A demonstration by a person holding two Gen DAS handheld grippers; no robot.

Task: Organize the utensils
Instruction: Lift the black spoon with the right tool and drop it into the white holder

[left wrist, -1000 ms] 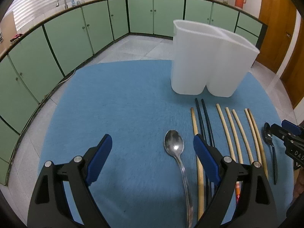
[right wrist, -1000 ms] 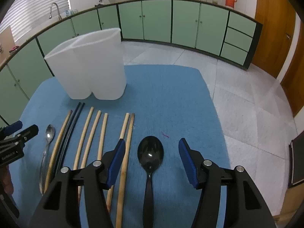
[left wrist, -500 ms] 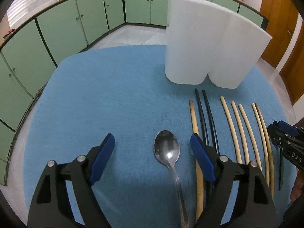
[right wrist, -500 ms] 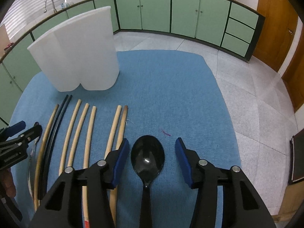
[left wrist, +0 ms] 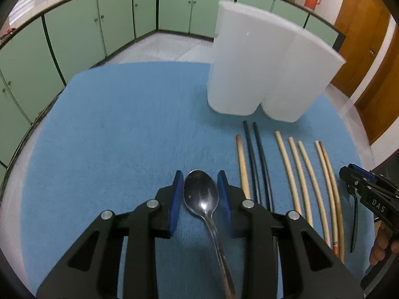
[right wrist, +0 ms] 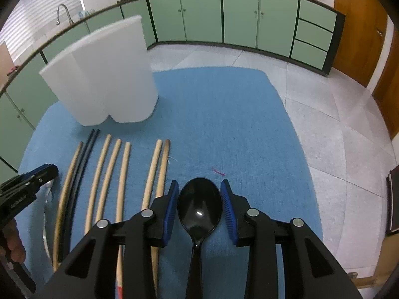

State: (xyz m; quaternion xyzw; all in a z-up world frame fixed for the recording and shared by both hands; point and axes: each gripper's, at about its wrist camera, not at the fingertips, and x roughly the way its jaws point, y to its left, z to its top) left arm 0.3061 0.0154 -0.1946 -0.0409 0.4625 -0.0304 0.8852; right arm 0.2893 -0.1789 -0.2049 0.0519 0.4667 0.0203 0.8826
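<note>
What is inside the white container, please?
The inside cannot be seen. In both views only the outer walls of the white container show, standing on the blue mat; its walls hide any contents.

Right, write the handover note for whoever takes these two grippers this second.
Left gripper: jaws closing around the metal spoon bowl; it lies on the blue mat, not lifted.
Right gripper: jaws closing around the black spoon bowl, also flat on the mat.
Between the spoons lie two black chopsticks and six wooden chopsticks, side by side.
White two-compartment holder stands upright behind them; its inside is not visible.
Done: nothing seen stowed yet.
Left: finish both grips, put spoons in the holder, then the chopsticks.
</note>
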